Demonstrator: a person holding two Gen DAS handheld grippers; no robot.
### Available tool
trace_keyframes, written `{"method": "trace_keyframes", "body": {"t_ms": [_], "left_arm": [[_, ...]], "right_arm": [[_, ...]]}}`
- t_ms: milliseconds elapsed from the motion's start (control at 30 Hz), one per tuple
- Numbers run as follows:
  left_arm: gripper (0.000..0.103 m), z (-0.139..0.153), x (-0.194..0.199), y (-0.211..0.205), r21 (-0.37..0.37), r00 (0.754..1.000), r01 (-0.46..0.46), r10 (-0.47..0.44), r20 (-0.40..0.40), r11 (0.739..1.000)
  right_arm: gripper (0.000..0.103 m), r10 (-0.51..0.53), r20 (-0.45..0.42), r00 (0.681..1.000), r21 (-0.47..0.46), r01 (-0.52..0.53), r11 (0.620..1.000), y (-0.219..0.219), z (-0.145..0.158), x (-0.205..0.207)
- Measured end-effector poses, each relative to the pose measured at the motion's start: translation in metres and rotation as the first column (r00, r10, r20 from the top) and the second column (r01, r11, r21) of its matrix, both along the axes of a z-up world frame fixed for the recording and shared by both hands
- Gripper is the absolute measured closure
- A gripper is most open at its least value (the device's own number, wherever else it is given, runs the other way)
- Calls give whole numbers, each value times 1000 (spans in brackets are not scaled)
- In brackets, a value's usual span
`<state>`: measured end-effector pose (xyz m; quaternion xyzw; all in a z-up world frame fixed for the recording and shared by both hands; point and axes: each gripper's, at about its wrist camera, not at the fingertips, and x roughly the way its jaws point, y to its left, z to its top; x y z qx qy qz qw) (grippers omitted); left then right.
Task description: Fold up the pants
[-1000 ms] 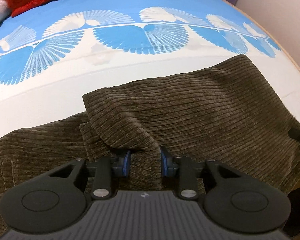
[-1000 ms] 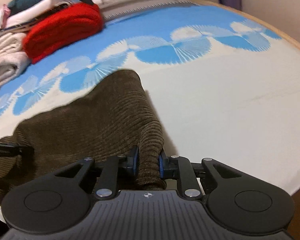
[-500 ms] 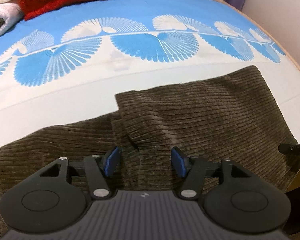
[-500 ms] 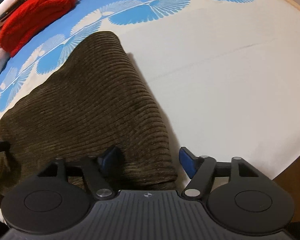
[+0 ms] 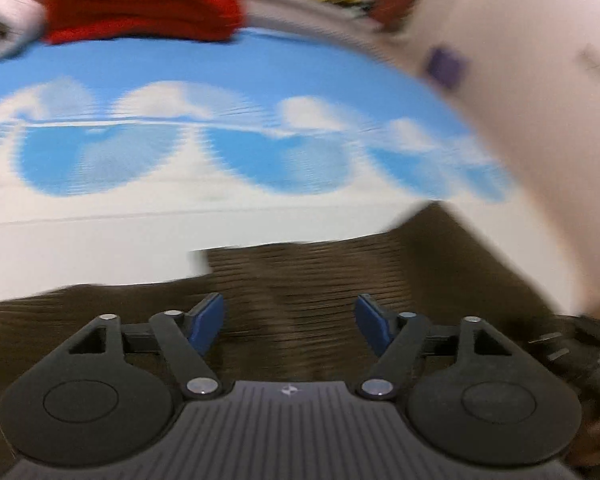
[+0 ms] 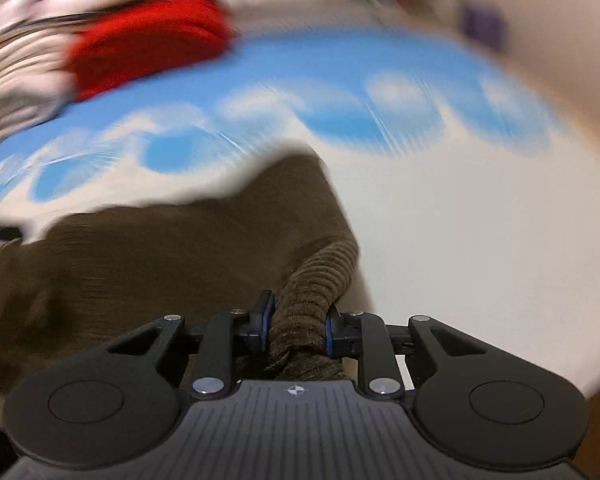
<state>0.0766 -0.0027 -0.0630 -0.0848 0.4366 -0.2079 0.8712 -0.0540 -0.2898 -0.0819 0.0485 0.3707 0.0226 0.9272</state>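
Brown corduroy pants [image 5: 320, 280] lie folded on the blue and white bedspread [image 5: 140, 220]. In the left wrist view my left gripper [image 5: 290, 322] hovers above them, its jaws opening wide, with nothing pinched between the blue pads. In the right wrist view the pants [image 6: 180, 248] spread to the left, and their right edge bunches up into my right gripper [image 6: 296, 326]. Its jaws are closing and the pads press on that roll of corduroy. Both views are blurred by motion.
A folded red garment [image 5: 140, 4] and pale folded clothes [image 6: 16, 76] sit at the far side of the bed. A pale wall [image 5: 520, 80] rises on the right. Part of the other gripper [image 5: 580, 356] shows at the right edge.
My left gripper let go of the pants fold, spread wide and rose. My right gripper released the edge, then pinched it again and lifted.
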Motion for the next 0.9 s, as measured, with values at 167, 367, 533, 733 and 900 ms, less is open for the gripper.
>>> {"method": "trace_keyframes", "body": {"t_ms": [167,367,533,733,900], "left_arm": [[18,21,-12,-7,-288,984,180,-175,44,941],[34,5,-7,-17,-147,989,136,-143,-39,980],[84,-19,6,-10,-11,988,81,-82,-128,997],[86,-6,-2,3,102,997,77,-76,-15,992],[87,7,0,62,84,1000,-15,16,-13,996]], "right_arm": [[79,378,236,895,-230,-326,917,90,38,-36],[81,653,228,722,-406,-538,738,164,27,-63],[81,686,185,704,-408,-580,705,180,18,-55],[49,706,149,692,-328,-639,695,183,22,-50],[30,629,227,743,-54,-635,770,166,45,-29]]}}
